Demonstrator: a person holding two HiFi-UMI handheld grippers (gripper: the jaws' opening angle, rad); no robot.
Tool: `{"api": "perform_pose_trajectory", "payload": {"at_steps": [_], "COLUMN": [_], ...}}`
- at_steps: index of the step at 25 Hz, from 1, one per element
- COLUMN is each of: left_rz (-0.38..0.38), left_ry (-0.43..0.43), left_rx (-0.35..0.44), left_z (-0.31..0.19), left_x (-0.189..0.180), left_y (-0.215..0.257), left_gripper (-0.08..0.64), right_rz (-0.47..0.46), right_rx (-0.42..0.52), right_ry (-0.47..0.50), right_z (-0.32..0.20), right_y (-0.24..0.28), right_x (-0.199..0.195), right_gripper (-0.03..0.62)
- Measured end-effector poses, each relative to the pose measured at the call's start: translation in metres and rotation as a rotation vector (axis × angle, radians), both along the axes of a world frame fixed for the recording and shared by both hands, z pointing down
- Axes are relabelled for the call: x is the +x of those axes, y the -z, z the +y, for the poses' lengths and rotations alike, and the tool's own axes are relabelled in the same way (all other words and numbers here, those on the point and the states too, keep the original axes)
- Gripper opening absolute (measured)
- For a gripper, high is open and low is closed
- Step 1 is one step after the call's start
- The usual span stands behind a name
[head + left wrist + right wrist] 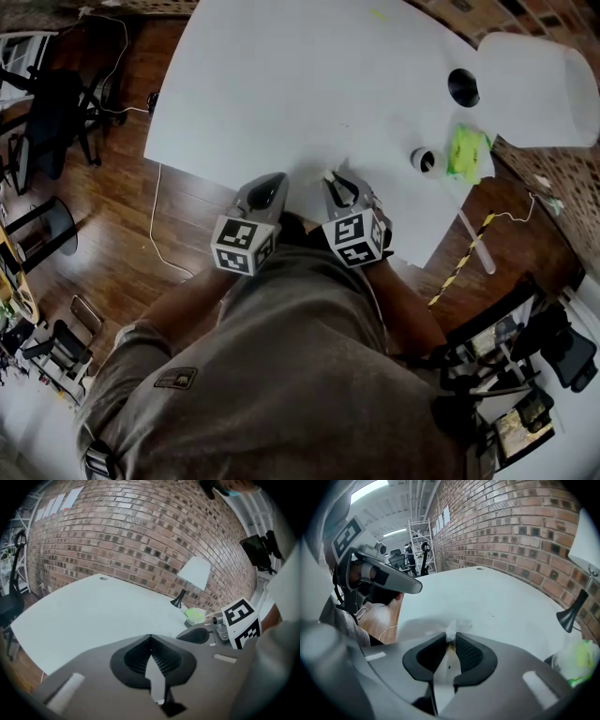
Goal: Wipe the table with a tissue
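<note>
tissue: white, crumpled, pinched in right hand-held gripper | table: white, tissue at its near edge

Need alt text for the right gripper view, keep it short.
The right tool is closed on a crumpled white tissue at its tips, over the white table. The left tool hangs at upper left. A brick wall and a black lamp stand are at right.

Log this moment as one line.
right gripper: shut on tissue | tissue: on table, near edge | left gripper: shut, empty
</note>
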State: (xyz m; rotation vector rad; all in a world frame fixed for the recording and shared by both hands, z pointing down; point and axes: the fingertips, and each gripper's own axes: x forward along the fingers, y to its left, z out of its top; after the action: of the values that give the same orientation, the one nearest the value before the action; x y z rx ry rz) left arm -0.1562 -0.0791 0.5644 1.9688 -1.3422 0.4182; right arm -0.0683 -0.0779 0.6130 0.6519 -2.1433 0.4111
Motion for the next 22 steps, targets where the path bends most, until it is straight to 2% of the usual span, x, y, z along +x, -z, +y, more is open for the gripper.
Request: {"api": "perform_pose_trajectory", "payload": {"at_steps": [13,22], "left_rz": [0.006,-0.001], "left_ry": [-0.046,-0.034], "left_rx": [0.060,0.051], "left_z": [-0.040,-0.044], "left_x": [0.002,-0.013], "left_y": [0.020,0.020], "left_gripper": [0.002,0.002], "right_rz": [-0.018,0.010], "right_rx": [0.051,0.036], "right_ry": [-0.242,-0.306], "right_z": [-0.078,-0.110], "right_y": [0.011,-0.007], "right_x": [0.037,0.040], "right_gripper": [0.071,0.072]}}
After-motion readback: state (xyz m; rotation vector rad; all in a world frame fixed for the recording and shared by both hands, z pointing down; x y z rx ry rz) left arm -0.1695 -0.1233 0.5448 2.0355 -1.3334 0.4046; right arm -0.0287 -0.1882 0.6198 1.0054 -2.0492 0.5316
